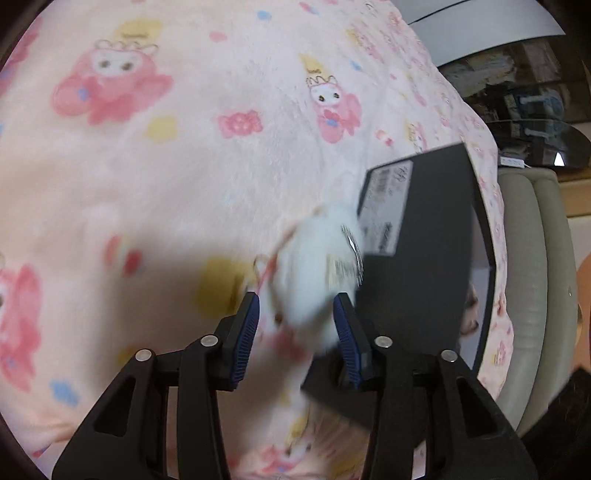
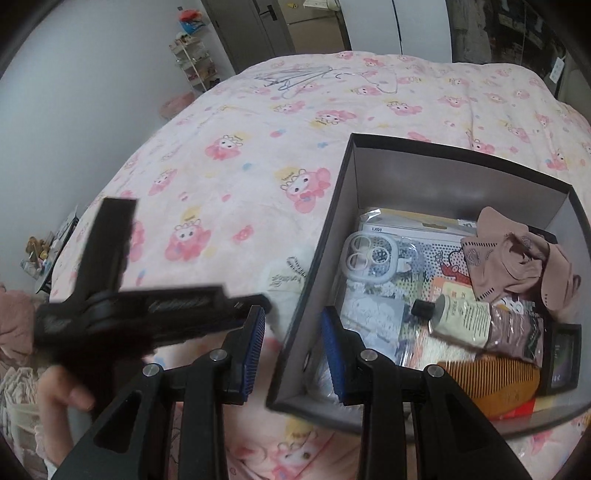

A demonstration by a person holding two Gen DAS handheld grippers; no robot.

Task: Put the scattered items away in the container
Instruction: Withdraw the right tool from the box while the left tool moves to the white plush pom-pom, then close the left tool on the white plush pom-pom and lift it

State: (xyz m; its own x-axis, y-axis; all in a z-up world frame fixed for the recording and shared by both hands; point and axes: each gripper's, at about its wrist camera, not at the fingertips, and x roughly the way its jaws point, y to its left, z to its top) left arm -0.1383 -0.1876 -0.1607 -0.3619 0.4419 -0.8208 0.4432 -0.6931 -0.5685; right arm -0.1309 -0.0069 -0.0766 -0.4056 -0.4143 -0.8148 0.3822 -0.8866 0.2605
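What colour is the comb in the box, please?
Orange-brown comb, clearest in the right wrist view.

A wide bed (image 2: 258,155) fills most of the room, covered with a pale pink blanket (image 1: 184,166) printed with pink cartoon figures. Beyond the bed's left edge stands a plain grey wall (image 2: 92,74), and a small white wire shelf (image 2: 194,62) stands against it. A grey door (image 2: 255,29) is behind the far edge. Some wire hangers (image 2: 295,79) lie near that far edge. The light is soft and even.
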